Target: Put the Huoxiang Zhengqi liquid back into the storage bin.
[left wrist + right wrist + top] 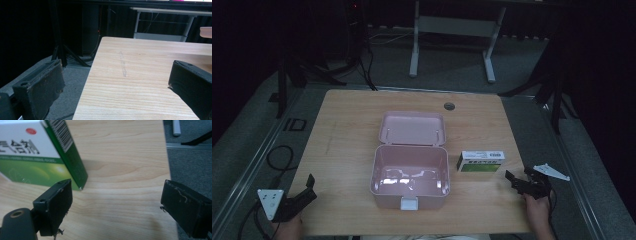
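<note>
A white-and-green carton [480, 161] lies on the wooden table [347, 140], right of an open pink box [410, 176]; the right gripper [512, 180] waits just beside it, jaws wide and empty. The left gripper [308, 189] gapes at the near-left corner.

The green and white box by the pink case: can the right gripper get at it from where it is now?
Probably yes. The right gripper is open and sits just short of the box, with bare table between them. The pink case lies on the box's far side, out of the way.
</note>
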Tool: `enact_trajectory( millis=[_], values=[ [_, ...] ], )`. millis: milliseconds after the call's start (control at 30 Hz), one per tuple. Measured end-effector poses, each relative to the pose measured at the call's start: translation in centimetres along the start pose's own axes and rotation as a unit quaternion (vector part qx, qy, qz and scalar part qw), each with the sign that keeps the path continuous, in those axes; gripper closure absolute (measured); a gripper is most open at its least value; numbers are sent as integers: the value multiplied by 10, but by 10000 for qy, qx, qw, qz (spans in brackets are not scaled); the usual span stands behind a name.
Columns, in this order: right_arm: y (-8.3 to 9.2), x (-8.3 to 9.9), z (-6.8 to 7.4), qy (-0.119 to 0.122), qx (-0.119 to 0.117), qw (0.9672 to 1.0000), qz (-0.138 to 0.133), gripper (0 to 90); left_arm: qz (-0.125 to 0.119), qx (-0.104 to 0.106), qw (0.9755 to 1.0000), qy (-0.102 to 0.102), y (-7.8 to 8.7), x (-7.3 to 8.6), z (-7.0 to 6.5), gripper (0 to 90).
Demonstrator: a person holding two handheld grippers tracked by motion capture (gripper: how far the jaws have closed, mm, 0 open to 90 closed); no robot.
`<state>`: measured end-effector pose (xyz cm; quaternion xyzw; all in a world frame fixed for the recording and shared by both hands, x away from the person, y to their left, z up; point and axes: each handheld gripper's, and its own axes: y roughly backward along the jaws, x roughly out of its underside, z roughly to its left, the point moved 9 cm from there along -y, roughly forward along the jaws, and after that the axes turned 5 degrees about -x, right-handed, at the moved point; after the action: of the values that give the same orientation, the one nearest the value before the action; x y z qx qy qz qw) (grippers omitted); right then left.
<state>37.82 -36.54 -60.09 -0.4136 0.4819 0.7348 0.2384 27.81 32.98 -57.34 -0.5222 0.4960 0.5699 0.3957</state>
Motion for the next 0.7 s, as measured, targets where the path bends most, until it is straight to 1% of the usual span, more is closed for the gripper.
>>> enact_trajectory(
  millis=[100,133,200,300,333,367,400,433,467,533,567,600,633,667,700],
  values=[
    [-1,1,4,61,-138,9999,49,101,6,0,10000,2,0,0,0,2],
    [-1,1,4,72,-121,9999,52,101,4,5,10000,9,0,0,0,2],
    [-1,2,5,68,-223,9997,97,101,16,14,10000,14,0,0,1,2],
    [-2,3,6,75,-279,9995,159,101,31,35,10000,27,0,0,0,2],
    [-3,4,9,149,-429,9986,275,101,27,43,10000,30,0,0,0,2],
    [-3,5,10,221,-490,9981,305,101,35,50,10000,38,0,0,0,2],
    [-4,6,11,296,-493,9976,380,101,44,59,10000,40,0,0,0,2],
    [-4,7,11,306,-545,9971,424,101,54,73,9999,53,0,0,0,2],
    [-5,8,15,364,-802,9947,526,101,55,78,9999,53,0,0,0,2],
    [-5,9,17,431,-914,9932,585,101,54,82,9999,46,0,0,0,2],
    [-5,10,19,486,-1010,9918,613,101,51,78,9999,62,0,0,0,2],
    [-4,10,23,593,-1207,9885,687,101,43,77,9999,76,0,0,0,2],
    [-3,10,24,670,-1246,9873,726,101,42,74,9999,87,0,0,0,2],
    [-3,11,25,858,-1273,9849,806,101,44,79,9999,89,0,0,1,2],
    [-2,11,26,942,-1282,9841,795,101,46,91,9999,90,0,0,0,2]
  ],
)
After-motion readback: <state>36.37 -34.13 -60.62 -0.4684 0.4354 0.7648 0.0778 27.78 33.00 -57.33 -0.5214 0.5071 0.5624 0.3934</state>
